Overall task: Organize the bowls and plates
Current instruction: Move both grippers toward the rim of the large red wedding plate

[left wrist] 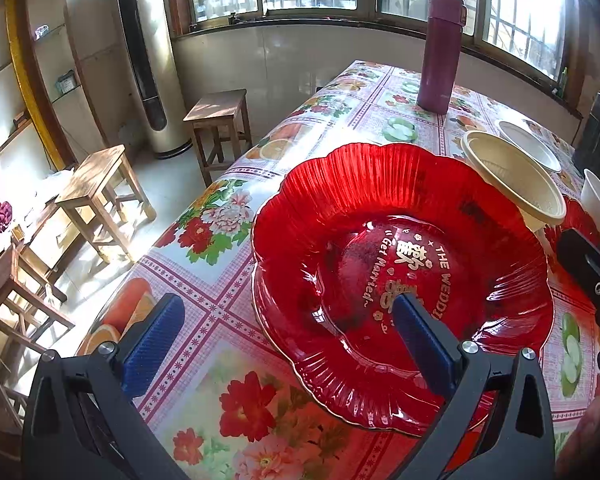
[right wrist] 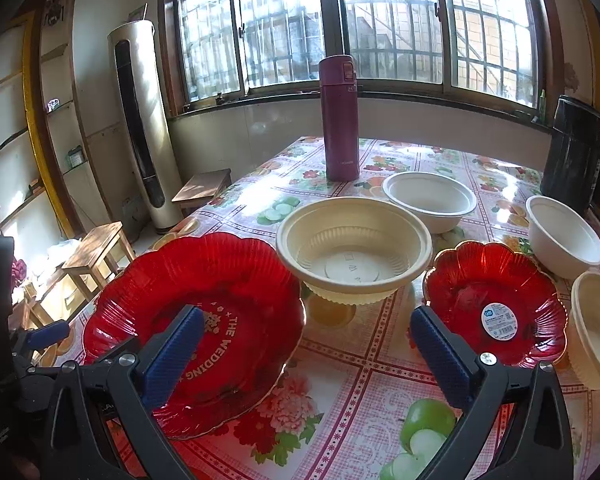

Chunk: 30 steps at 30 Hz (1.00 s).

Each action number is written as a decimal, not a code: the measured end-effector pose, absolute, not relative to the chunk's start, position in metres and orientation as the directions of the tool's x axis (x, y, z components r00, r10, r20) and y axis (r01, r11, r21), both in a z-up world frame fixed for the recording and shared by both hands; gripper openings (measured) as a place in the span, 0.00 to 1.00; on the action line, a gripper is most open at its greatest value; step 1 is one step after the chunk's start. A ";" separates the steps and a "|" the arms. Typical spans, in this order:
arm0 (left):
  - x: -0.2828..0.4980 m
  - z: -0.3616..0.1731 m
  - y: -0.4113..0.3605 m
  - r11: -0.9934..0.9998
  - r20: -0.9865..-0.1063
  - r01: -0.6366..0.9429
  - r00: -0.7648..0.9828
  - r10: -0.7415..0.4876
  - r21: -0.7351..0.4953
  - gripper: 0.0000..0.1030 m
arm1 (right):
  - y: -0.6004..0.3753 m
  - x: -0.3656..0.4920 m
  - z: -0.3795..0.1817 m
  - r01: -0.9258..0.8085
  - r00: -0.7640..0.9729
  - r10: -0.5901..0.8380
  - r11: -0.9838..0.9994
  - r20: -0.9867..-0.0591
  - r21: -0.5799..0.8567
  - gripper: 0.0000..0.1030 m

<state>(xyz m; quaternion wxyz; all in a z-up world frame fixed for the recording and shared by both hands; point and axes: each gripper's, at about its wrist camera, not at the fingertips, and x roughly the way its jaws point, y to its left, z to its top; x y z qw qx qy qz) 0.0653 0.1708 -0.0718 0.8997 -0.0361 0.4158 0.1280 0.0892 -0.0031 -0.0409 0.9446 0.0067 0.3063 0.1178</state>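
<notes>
A large red scalloped plate (left wrist: 360,200) with gold lettering lies near the table's left edge, seemingly on a second red plate. My left gripper (left wrist: 288,304) is open; its right finger hovers over the plate, its left finger over the tablecloth. My right gripper (right wrist: 306,316) is open too and holds nothing, its left finger above the same large red plate (right wrist: 228,276). Behind stands a cream bowl (right wrist: 354,256), with a white bowl (right wrist: 430,200) further back. A small red plate (right wrist: 496,304) with a sticker lies on the right, beside another white bowl (right wrist: 564,240) and another cream bowl (right wrist: 596,340).
A purple flask (right wrist: 339,120) stands at the back of the flowered tablecloth (right wrist: 360,380), and a dark cylinder (right wrist: 574,160) at the back right. Wooden stools (left wrist: 100,196) and a tall air conditioner (left wrist: 148,60) stand on the floor to the left.
</notes>
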 end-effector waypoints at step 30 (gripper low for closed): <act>0.094 -0.095 0.164 0.974 -0.840 -0.224 0.528 0.128 0.007 0.97 | 0.004 0.147 -0.094 -0.226 0.617 0.253 0.964 -0.745 0.141 0.69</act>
